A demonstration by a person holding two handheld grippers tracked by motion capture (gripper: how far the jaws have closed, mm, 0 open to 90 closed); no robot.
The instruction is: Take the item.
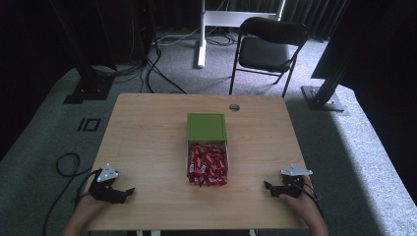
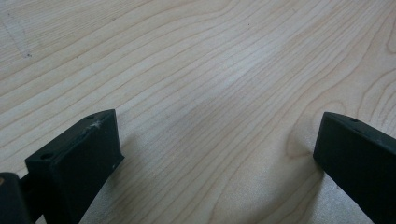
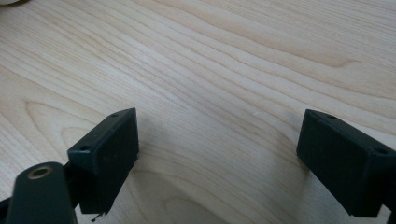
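- So the thing in play looks like the green box in the middle of the table, with its clear drawer pulled out toward the person and packed full of little red wrapped candies.
- Both grippers sit near the front edge, well apart from the box: left gripper at the left corner, right gripper at the right one.
- Jaws on both are spread wide with nothing between them. In each gripper view there's just bare wood grain under the black pads (left fingertip, right fingertip).
- My guess on handling: the candies are light, crinkly and slippery in those foil-ish wrappers, and they're heaped loosely, so pinching one will probably nudge its neighbours.
- I'd go for a wrapper lying on top of the pile near the front rim of the drawer, gripping across the short side of the bar rather than a twisted end.
- The drawer itself looks like thin stiff plastic and probably slides easily, so pushing its front wall squarely should close it (the green shell may scoot too; bracing it with the other gripper seems smart).
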